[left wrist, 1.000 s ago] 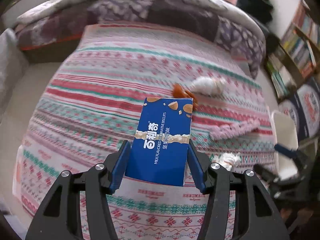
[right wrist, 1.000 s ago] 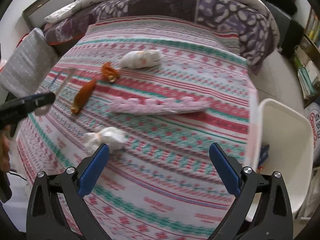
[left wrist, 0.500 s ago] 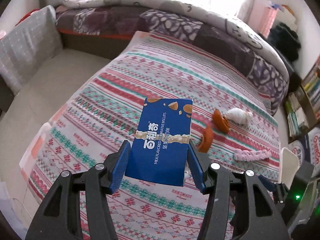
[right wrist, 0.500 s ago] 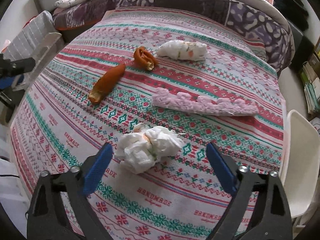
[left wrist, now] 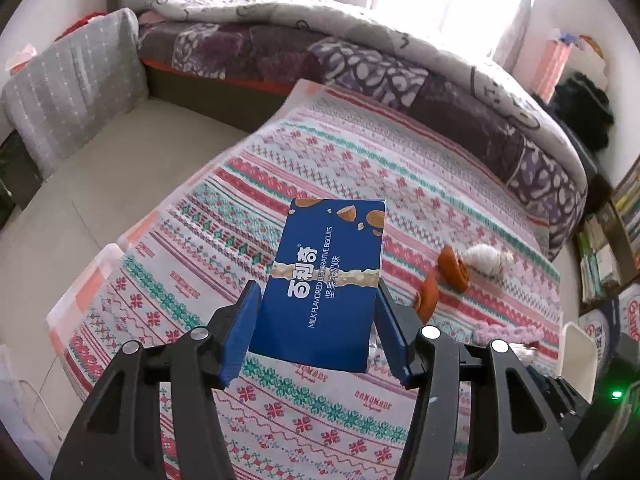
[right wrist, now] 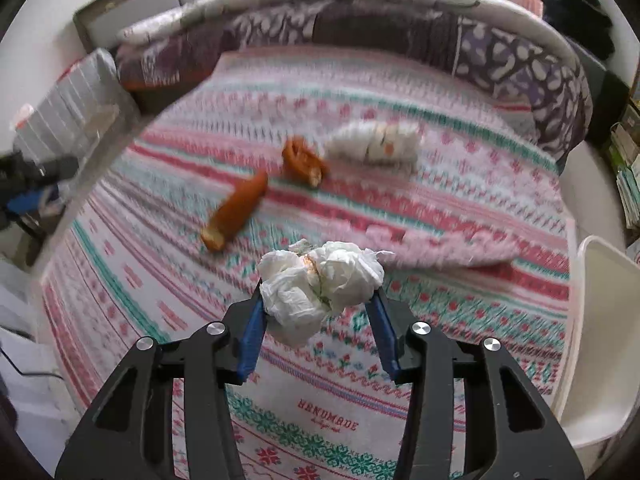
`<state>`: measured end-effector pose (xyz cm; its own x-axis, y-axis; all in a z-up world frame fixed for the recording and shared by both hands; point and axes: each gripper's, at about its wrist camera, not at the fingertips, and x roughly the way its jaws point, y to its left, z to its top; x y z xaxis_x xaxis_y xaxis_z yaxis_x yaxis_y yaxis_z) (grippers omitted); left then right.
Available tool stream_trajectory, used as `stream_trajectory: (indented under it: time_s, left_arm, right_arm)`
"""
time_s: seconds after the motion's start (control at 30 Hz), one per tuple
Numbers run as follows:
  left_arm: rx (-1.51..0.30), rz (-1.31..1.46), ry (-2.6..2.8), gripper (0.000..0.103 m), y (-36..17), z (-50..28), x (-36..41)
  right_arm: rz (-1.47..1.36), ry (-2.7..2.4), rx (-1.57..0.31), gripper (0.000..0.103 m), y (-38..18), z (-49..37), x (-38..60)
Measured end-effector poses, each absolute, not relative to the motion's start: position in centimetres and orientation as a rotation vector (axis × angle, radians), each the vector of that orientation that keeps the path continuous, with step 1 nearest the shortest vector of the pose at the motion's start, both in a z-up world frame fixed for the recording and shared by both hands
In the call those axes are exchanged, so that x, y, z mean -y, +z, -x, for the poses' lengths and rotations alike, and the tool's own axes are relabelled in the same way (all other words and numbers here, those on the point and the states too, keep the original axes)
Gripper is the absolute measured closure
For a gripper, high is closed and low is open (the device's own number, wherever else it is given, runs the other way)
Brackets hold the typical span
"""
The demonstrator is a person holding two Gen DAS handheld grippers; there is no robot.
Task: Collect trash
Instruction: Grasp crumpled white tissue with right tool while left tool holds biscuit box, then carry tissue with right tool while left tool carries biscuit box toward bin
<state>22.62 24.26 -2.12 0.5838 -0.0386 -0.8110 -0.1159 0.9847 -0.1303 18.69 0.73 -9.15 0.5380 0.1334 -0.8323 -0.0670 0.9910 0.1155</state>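
Observation:
My left gripper (left wrist: 317, 285) is shut on a blue biscuit box (left wrist: 336, 240), which it holds upright above the patterned bedspread (left wrist: 280, 168). In the right wrist view a crumpled white tissue (right wrist: 320, 276) sits between the blue pads of my right gripper (right wrist: 318, 292). Those jaws are closing and both pads press the wad's sides. Beyond it lie two orange peels (right wrist: 236, 212) (right wrist: 302, 160), another white paper wad (right wrist: 376, 144) and a pink knitted strip (right wrist: 440, 248).
A white bin (right wrist: 600, 340) stands off the bed's right edge; its rim (left wrist: 576, 360) also shows in the left wrist view. A purple quilt (left wrist: 360, 64) is heaped along the far side. A grey cushion (left wrist: 72, 92) and bare floor lie to the left, bookshelves (left wrist: 616, 240) to the right.
My right gripper moved forward over the crumpled tissue and closed its jaws around it. My left gripper rose and rolled with the blue box still gripped, so its view swung left.

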Motion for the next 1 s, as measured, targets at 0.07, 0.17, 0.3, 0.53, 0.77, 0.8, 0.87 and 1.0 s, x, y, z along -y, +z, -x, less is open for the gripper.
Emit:
stream_trajectory:
  time_s: [0.07, 0.17, 0.3, 0.53, 0.77, 0.8, 0.87, 1.0]
  left_arm:
    - [-0.925, 0.182, 0.055, 0.047, -1.6, -22.5, -24.2]
    - [-0.886, 0.189, 0.065, 0.047, -0.8, -22.2, -24.0]
    - [-0.846, 0.193, 0.089, 0.047, 0.2, -21.8, -23.6]
    - [-0.775, 0.19, 0.135, 0.047, 1.9, -21.1, -22.3]
    - [-0.73, 0.153, 0.137, 0.047, 3.0, -20.4, -19.9]
    - [-0.729, 0.152, 0.135, 0.047, 3.0, -20.3, -19.5]
    - [-0.722, 0.146, 0.129, 0.047, 3.1, -20.2, -18.6]
    - [-0.716, 0.14, 0.117, 0.047, 3.2, -20.0, -17.1]
  right_arm:
    - [-0.093, 0.113, -0.964, 0.058, -8.2, -18.5, -0.2]
    - [-0.125, 0.098, -0.916, 0.058, -6.7, -18.3, 0.8]
    - [-0.159, 0.07, -0.86, 0.058, -5.1, -18.2, 2.0]
    - [-0.173, 0.022, -0.806, 0.058, -3.8, -18.0, 3.8]
    - [-0.19, -0.024, -0.78, 0.058, -3.0, -17.6, 5.7]
    - [-0.194, -0.028, -0.778, 0.058, -2.9, -17.5, 5.9]
    - [-0.202, -0.038, -0.774, 0.058, -2.6, -17.4, 6.5]
    - [-0.21, -0.061, -0.759, 0.058, -2.1, -17.1, 7.6]
